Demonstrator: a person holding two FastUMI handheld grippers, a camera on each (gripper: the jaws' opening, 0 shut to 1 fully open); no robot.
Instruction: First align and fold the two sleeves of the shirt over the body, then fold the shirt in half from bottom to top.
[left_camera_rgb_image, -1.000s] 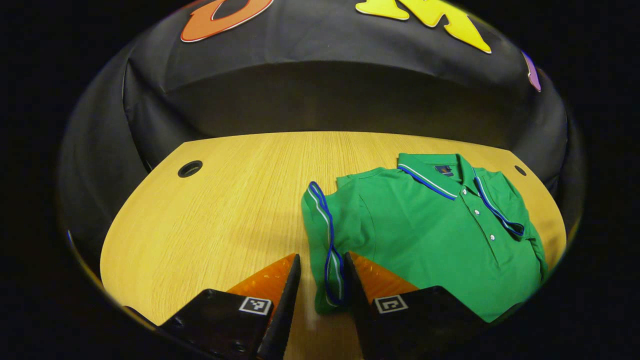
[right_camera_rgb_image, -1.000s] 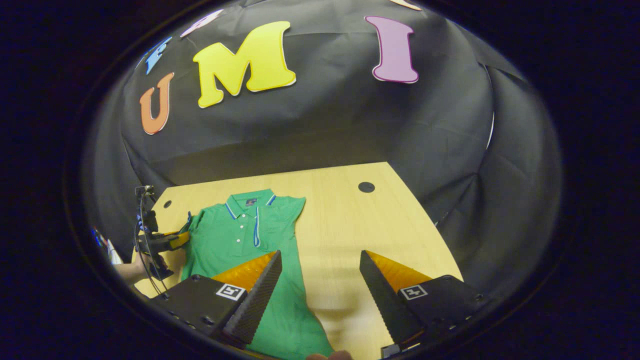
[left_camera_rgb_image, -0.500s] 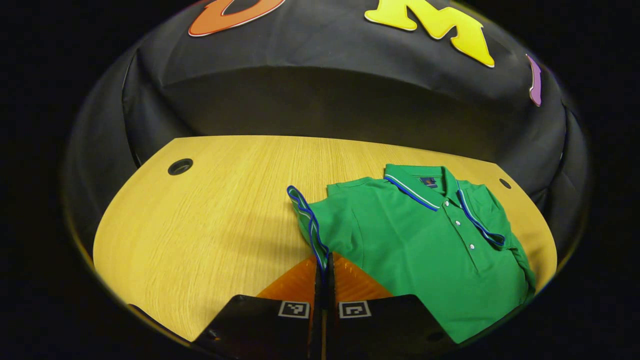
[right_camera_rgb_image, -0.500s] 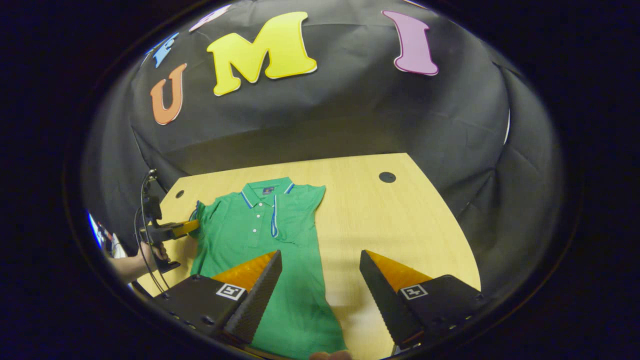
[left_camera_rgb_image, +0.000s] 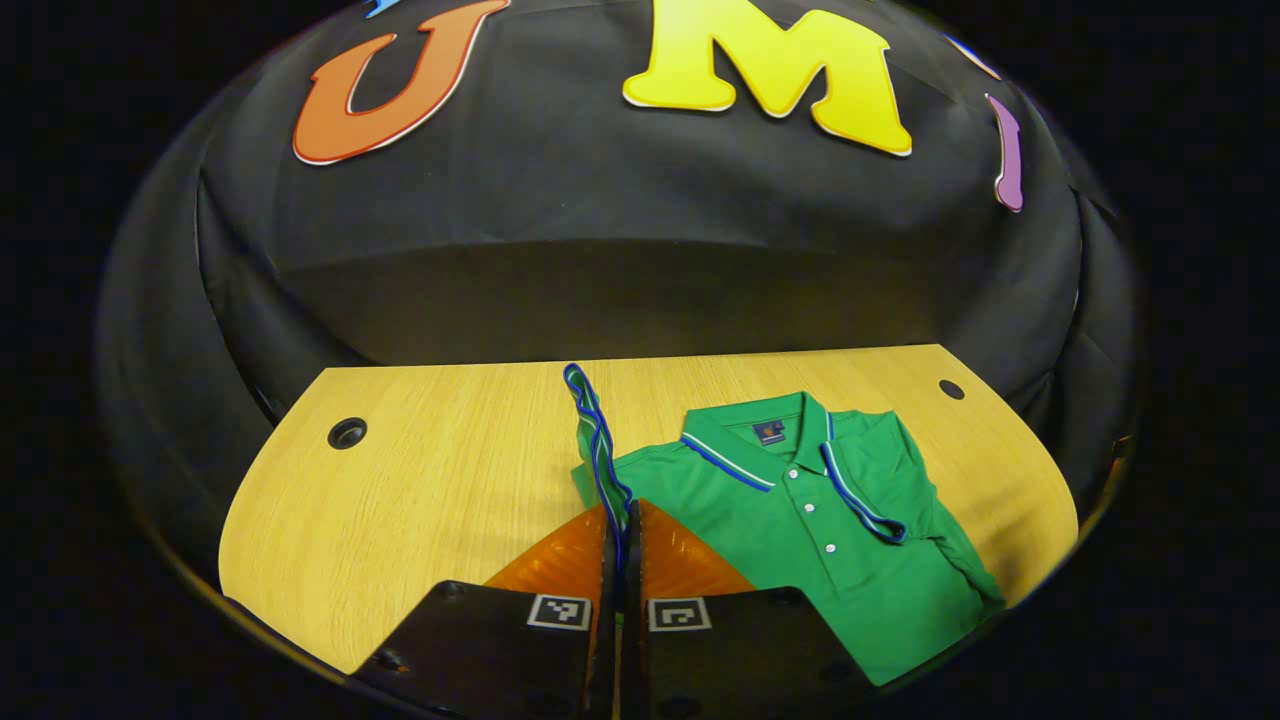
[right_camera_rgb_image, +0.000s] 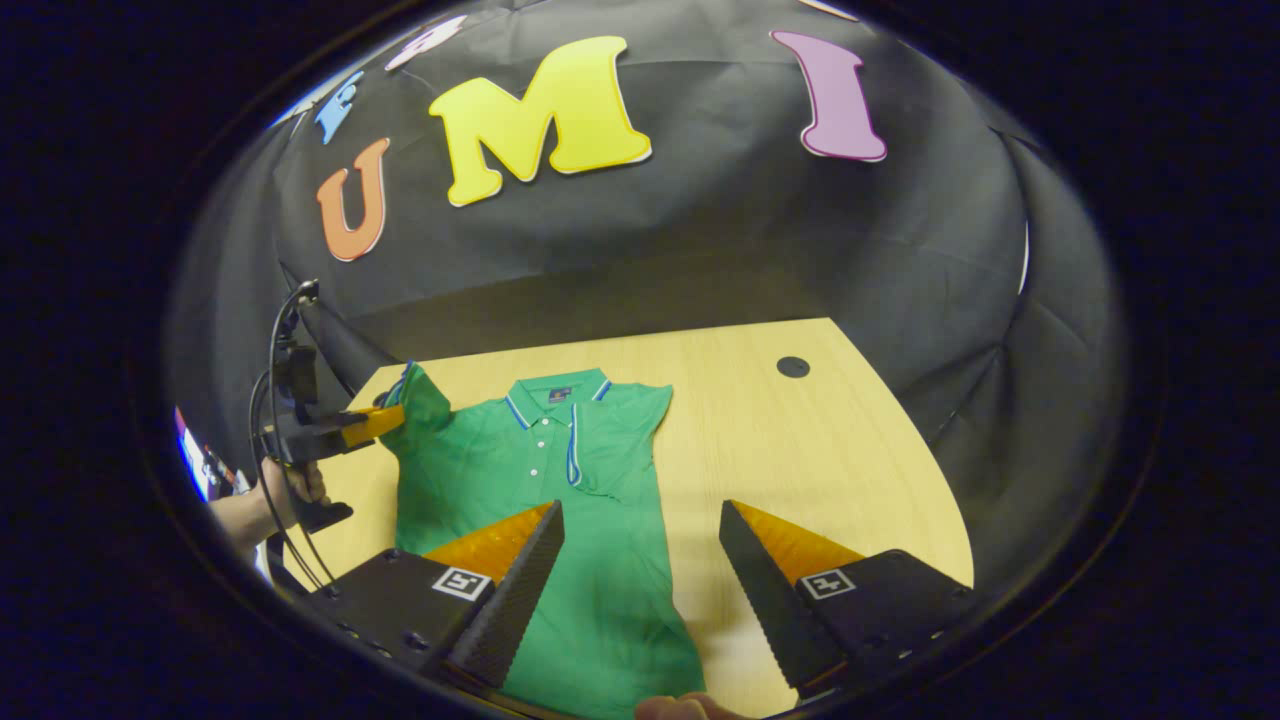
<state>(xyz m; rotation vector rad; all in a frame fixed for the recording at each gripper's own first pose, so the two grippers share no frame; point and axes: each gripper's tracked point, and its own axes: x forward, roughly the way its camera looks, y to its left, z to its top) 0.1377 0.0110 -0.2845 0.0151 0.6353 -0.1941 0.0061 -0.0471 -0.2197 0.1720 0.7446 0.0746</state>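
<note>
The green polo shirt (right_camera_rgb_image: 560, 470) lies face up on the wooden table (right_camera_rgb_image: 800, 450), collar toward the booth wall and hem toward the person. The sleeve on the person's right (left_camera_rgb_image: 880, 480) is already folded over the chest, its striped cuff lying just beside the button placket. The left gripper (left_camera_rgb_image: 620, 520) has its two fingers closed together on the striped cuff of the other sleeve (left_camera_rgb_image: 595, 440), which stands up off the table above the fingertips; in the right gripper view this gripper (right_camera_rgb_image: 385, 420), with the hand (right_camera_rgb_image: 290, 485) that holds it, shows at the shirt's left shoulder with the sleeve bunched at its tip. The right gripper (right_camera_rgb_image: 640, 530) hangs over the lower body of the shirt with its fingers spread apart and nothing between them. The shirt looks light, soft and limp: it will drape and crease wherever it is unsupported, and the lifted sleeve will likely drag the shoulder along if pulled too far. The ribbed cuff band is the firmest edge and a sound place to pinch. For the later bottom-to-top fold, the two hem corners seem the best holds, though the hem itself is partly hidden behind the right gripper's fingers, so how flat it lies is hard to tell.
</note>
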